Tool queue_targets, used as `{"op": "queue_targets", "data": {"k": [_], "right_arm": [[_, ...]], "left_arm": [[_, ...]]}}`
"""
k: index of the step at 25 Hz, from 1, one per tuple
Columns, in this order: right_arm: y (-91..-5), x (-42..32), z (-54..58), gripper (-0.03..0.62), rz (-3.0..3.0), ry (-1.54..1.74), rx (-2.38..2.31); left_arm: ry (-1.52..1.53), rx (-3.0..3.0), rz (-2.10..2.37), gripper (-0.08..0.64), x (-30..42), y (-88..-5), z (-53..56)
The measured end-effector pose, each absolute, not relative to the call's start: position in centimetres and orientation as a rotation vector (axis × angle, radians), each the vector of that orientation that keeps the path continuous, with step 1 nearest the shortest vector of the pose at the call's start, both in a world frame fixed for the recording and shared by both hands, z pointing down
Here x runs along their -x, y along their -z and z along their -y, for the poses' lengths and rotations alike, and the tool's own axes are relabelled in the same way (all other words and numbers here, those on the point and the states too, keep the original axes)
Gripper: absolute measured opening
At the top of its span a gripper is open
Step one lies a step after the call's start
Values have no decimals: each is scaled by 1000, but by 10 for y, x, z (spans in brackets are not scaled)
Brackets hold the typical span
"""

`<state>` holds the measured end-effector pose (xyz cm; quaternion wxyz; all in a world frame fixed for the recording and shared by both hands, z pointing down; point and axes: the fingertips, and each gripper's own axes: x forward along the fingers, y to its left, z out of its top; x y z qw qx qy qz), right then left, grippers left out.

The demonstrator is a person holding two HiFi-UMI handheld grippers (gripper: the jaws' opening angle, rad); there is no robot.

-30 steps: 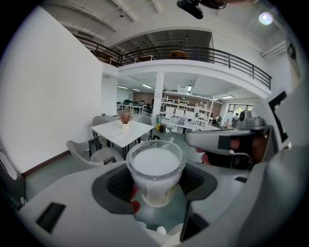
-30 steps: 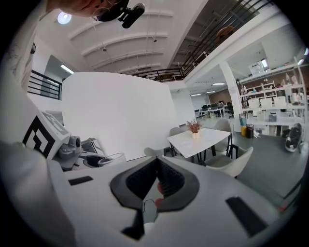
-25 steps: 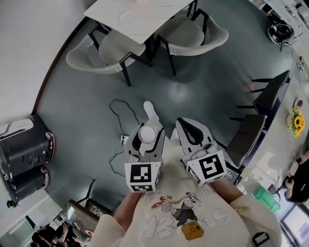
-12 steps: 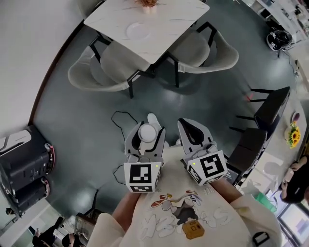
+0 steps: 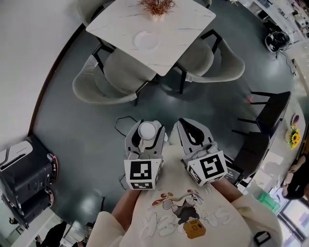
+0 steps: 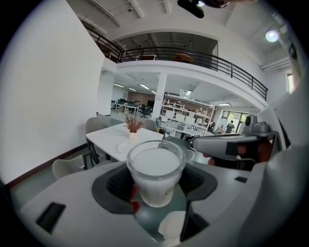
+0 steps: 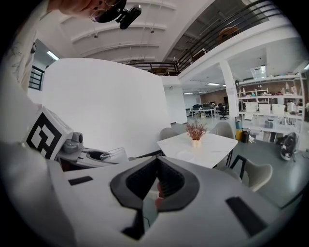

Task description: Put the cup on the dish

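Left gripper (image 6: 155, 193) jaws clamped on the cup (image 6: 155, 166), upright between them; right gripper (image 7: 155, 185) just beside it, jaws nearly together, empty; dish (image 5: 146, 39) well ahead of both on the white table (image 5: 186, 21).

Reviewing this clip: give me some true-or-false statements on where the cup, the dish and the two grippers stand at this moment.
1. The left gripper holds the cup between its jaws. True.
2. The cup sits on the dish. False: the dish lies bare on the white table, and the cup is in the left gripper, over the floor.
3. The right gripper has its jaws together with nothing between them. True.
4. The potted plant stands on the dish. False: it stands on the table, apart from the dish.
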<state>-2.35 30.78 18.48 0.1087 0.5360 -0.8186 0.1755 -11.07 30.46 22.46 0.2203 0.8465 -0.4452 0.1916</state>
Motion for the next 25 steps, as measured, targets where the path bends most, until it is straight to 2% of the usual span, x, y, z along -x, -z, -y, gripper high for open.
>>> {"op": "queue_targets", "data": {"k": [11,25], "right_arm": [[-196,18,-242,5,2404,-543,-1570],[-183,-28,-67,5,2551,-469,-1403]], "left_arm": [[-536,-2356,1226,267,103,-234,-238],[-569,-2291,1367,267,56,-240,-75]]}}
